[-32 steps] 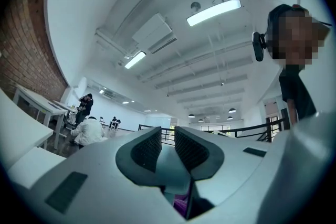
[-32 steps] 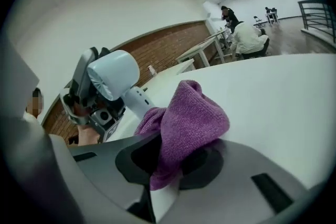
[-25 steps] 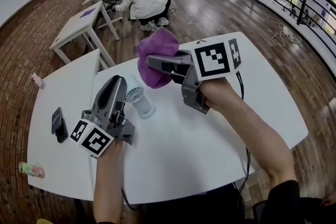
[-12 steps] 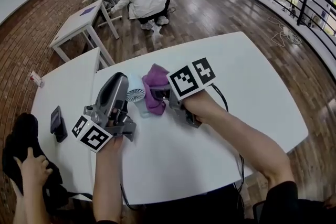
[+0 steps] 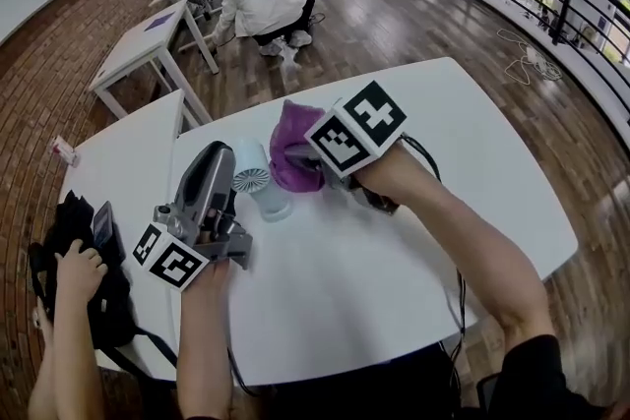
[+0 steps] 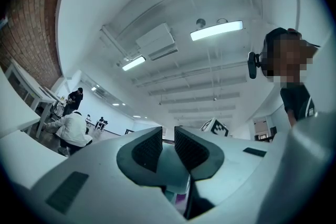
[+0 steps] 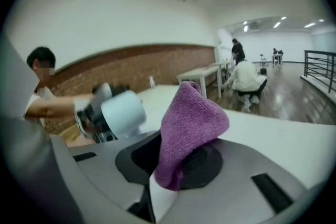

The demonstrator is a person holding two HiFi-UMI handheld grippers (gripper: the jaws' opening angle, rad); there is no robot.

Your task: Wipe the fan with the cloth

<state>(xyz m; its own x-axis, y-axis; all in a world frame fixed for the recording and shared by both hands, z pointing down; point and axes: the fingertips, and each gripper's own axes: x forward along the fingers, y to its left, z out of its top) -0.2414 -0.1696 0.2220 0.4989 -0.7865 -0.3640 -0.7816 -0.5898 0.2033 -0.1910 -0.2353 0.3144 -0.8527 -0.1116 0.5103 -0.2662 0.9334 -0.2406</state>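
Fan (image 5: 258,184) is lying on white table (image 5: 472,162) btwn the two grippers; only head view is showing its grille. Purple cloth (image 5: 293,150) is sitting just beside it, w/ right gripper (image 7: 178,160) clamping it. Left gripper (image 6: 168,147) is aiming at ceiling, jaws slightly apart w/ nothing btwn. Wide tabletop is stretching right of cloth to the edge.

A person in white (image 5: 258,0) crouches on the wooden floor (image 5: 394,10) beside a small desk (image 5: 143,49), beyond the white table (image 5: 482,172).
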